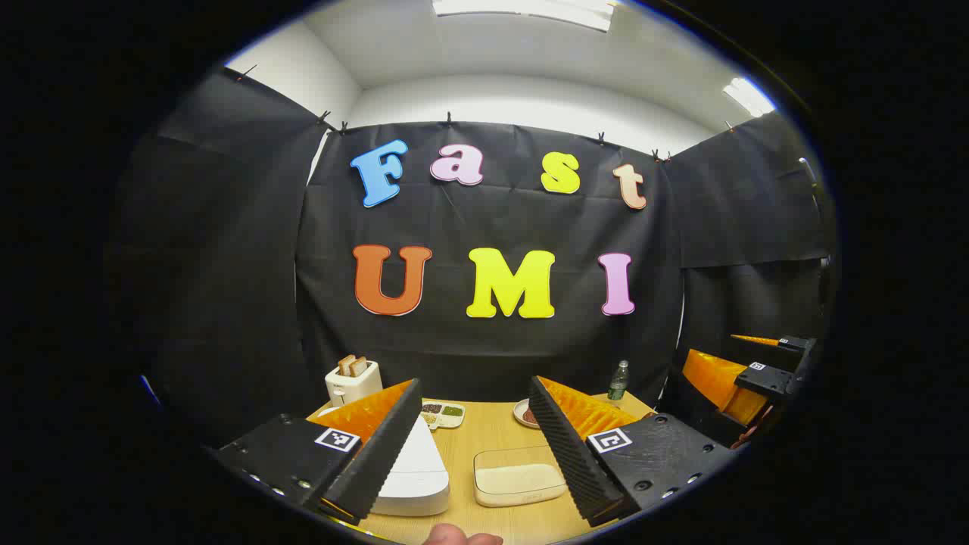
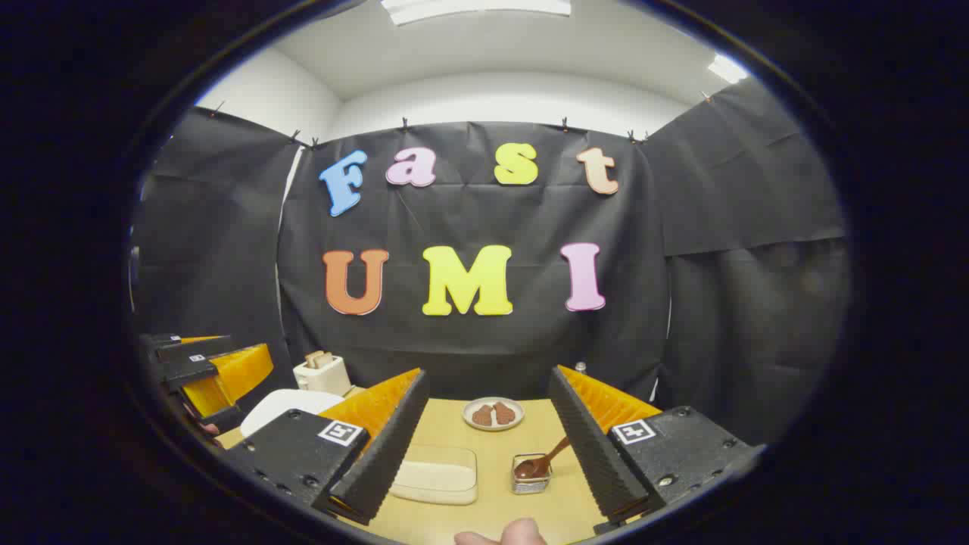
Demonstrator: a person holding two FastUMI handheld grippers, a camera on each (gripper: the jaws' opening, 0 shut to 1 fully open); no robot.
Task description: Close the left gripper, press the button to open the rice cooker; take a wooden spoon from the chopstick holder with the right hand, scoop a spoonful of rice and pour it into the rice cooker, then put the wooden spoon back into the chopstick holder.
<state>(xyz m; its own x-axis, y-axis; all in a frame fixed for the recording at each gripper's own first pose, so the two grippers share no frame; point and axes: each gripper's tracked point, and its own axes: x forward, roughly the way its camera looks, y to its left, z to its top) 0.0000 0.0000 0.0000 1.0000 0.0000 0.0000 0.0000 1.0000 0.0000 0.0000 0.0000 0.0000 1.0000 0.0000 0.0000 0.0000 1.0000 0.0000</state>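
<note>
Both your tongs hang level above the table (image 2: 484,424); left gripper (image 1: 473,446) released, right gripper (image 2: 484,454) released; rice cooker (image 1: 412,473) at seven o'clock, wooden spoon (image 2: 539,462) in its chopstick holder (image 2: 530,481) at six; no writing legible.

rice cooker (image 1: 412,473): left side hidden behind near finger | spoon (image 2: 539,462): bowl sunk in holder (image 2: 531,475), handle tip behind finger | far bottle (image 1: 618,381): label too small, perhaps water
</note>
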